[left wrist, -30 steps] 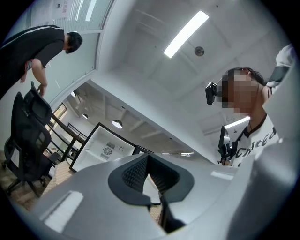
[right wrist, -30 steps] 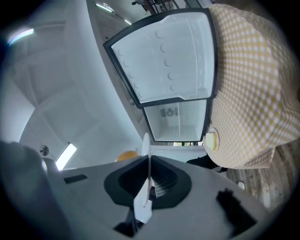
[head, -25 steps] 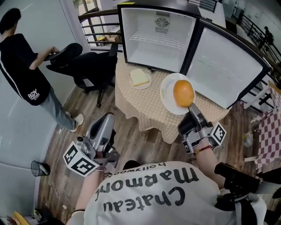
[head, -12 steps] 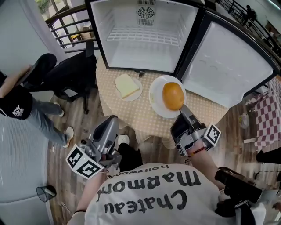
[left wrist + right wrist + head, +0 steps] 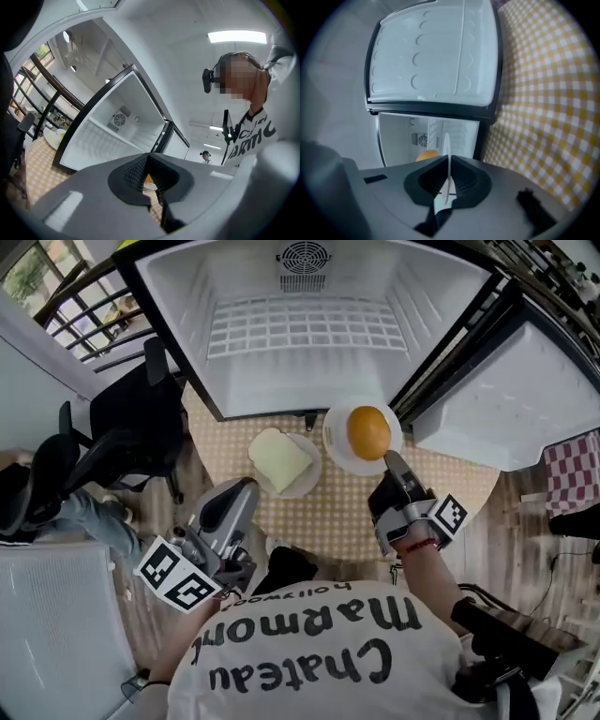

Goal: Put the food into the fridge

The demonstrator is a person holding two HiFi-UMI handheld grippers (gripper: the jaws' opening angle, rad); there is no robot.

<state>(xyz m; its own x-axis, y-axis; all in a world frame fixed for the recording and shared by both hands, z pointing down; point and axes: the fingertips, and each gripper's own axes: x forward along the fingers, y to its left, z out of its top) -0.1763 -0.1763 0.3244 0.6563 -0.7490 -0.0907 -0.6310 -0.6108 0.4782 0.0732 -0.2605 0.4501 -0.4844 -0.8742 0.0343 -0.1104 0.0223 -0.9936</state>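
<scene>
My right gripper [image 5: 389, 458] is shut on the near rim of a white plate [image 5: 336, 439] that carries an orange [image 5: 368, 431], held just in front of the open fridge [image 5: 300, 371]. In the right gripper view the plate's rim [image 5: 446, 150] stands edge-on between the jaws, with the orange [image 5: 426, 155] behind it. A second plate with a slice of bread [image 5: 280, 459] rests on the checked table [image 5: 347, 512]. My left gripper [image 5: 246, 487] hovers shut and empty at the table's near left edge; its jaws [image 5: 149, 182] meet.
The fridge's inside is bare apart from a wire shelf [image 5: 300, 326]; its door [image 5: 525, 413] swings open to the right. A black office chair [image 5: 127, 432] and a person's leg [image 5: 75, 512] are at the left. A red checked cloth [image 5: 568, 474] lies far right.
Both grippers have come forward toward the fridge. The plate with the orange, still gripped, now sits close to the fridge opening. The bread plate has stayed on the table.
</scene>
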